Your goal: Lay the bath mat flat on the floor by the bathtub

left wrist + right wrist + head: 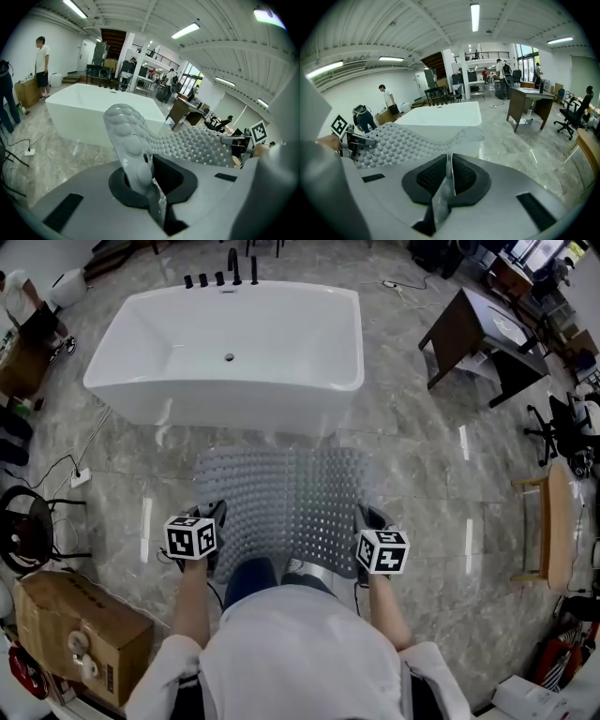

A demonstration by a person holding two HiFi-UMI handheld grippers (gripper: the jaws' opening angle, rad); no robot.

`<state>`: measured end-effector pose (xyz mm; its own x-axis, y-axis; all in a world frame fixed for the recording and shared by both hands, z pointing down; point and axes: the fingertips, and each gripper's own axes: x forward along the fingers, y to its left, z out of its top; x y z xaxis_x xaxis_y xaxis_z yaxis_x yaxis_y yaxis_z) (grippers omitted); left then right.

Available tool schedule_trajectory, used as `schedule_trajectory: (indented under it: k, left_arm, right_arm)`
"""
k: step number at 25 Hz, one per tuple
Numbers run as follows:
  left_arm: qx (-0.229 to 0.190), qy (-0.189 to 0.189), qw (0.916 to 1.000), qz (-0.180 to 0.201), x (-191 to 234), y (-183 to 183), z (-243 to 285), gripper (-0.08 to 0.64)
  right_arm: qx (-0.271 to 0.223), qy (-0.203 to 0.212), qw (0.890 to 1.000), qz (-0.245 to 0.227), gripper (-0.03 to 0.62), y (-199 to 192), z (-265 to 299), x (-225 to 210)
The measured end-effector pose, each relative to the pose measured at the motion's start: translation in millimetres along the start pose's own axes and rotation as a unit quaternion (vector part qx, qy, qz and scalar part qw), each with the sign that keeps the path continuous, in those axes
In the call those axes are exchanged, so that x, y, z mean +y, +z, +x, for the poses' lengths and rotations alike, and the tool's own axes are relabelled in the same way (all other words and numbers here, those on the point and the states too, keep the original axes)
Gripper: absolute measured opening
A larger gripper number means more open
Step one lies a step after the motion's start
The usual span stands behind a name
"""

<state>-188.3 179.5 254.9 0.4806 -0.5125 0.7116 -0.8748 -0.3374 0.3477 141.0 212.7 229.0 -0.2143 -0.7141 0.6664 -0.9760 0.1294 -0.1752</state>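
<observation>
The mat [281,498] is held spread at mid-frame, just below the tub [234,343]. The fingers of the left gripper [212,514] and right gripper [366,518] are each pinched tight on a near corner. It doesn't look flat on the floor yet, so lowering it and letting go remain.

Count from the head view.
- Bathtub [216,404]: 1.
- Black tap fittings [233,266] on its far rim: 5.
- Bath mat [286,502]: 1.
- Grippers: 2, the left gripper [214,517] and the right gripper [367,518].
- Marker cubes: 2, one per gripper, left cube [191,537] and right cube [382,551].
- Cardboard box [80,629]: 1.
- Dark desk [478,329]: 1.
- Wooden seat [553,521]: 1.
- Power strip [80,477] on the floor: 1.

Count from the left gripper view.
- People standing beyond the tub: 2, a person in a white shirt [42,61] and a person cut off at the edge [7,98].
- Figures further back: too small to count.
</observation>
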Motion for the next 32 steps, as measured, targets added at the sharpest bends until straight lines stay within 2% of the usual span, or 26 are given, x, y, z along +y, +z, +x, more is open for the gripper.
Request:
schedule_trajectory:
  k: [7,19,25,32]
  left_arm:
    - [0.021,-0.02,0.9996,0.004,36,28,26,0.046]
    - [0.051,-0.066,0.9951,0.054,97,84,71,0.046]
    - [0.062,-0.06,0.9951,0.049,112,92,91,0.046]
    - [0.07,-0.035,0.9957,0.05,109,97,124,0.046]
  right_arm:
    - [0.012,-0.025,0.999,0.019,0.043,20,38,10]
    - [0.017,-0.082,0.995,0.059,0.043,43,95,43]
    - [0.024,-0.093,0.994,0.056,0.043,53,115,33]
    - [0.044,-0.081,0.995,0.048,0.043,55,141,4]
